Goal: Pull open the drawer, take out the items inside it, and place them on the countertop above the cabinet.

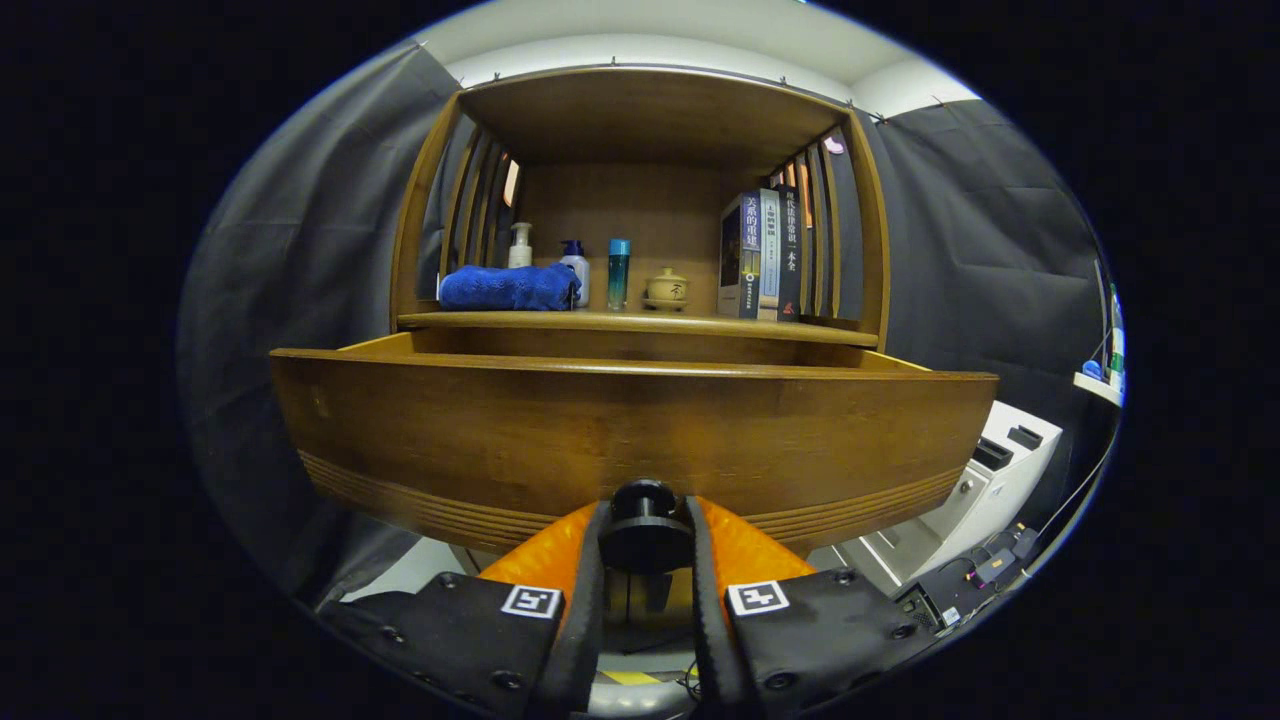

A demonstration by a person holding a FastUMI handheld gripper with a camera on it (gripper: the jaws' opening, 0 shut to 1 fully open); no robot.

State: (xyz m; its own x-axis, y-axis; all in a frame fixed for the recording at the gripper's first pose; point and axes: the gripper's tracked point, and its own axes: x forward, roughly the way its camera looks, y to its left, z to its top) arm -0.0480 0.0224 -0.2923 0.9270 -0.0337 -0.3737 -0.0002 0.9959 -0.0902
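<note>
Tool (645, 545) clamping the round dark knob (643, 500) of the drawer (600, 440), both fingers pressing on its sides. Drawer front standing well out from the cabinet (640, 110), so the pulling step looking largely done. Interior hiding behind the tall front panel; contents not visible, removal and placing judged as all remaining. Drawer front showing smooth brown wood, curved, with fine grooves along its lower edge. Worktop (640, 322) above carrying a folded blue towel (508, 287), soft and napped; a pump bottle (520, 245); two further bottles; a small lidded ceramic pot (667, 288); and upright books (760, 255) against slatted sides.
</note>
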